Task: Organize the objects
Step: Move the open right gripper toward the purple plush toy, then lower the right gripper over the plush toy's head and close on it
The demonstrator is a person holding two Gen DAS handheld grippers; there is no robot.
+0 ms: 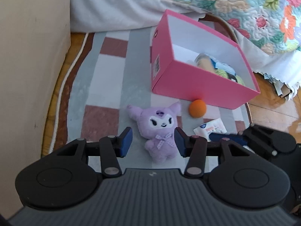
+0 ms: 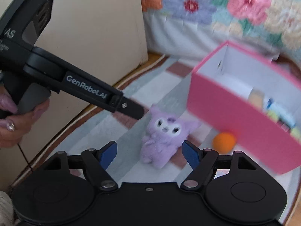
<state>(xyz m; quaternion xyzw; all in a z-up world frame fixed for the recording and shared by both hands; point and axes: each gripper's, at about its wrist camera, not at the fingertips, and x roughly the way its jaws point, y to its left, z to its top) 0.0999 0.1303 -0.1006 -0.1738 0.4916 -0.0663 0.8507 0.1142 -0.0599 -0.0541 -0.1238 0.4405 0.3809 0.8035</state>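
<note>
1. My left hand-held gripper (image 1: pixel 152 141) sits at the bottom centre of the left wrist view, its blue-padded jaws spread wide and holding nothing.
2. Between those jaws lies the purple plush toy (image 1: pixel 160 133), face up on the rug, its bow at the level of the pads; neither pad touches it as far as I can tell.
3. My right hand-held gripper (image 2: pixel 149 155) fills the bottom of the right wrist view, its jaws also spread apart and empty, with the same plush just above the gap.
4. In that view my left hand-held gripper reaches in from the upper left, its tip close to the plush's ear, and my left hand (image 2: pixel 11 124) grips its handle at the left edge.
5. An orange ball (image 1: pixel 197 108) rests on the rug just right of the plush, close against the near wall of the pink box (image 1: pixel 188 82).
6. The pink box stands open in the upper right of the left wrist view, with several items inside, too jumbled to name.
7. A small white packet (image 1: pixel 210 129) lies below the ball, beside my right gripper's tip.
8. The checked rug (image 1: pixel 112 71) lies on a wooden floor (image 1: pixel 272 109).
9. A floral quilt (image 1: pixel 235 0) hangs across the top of the frame.
</note>
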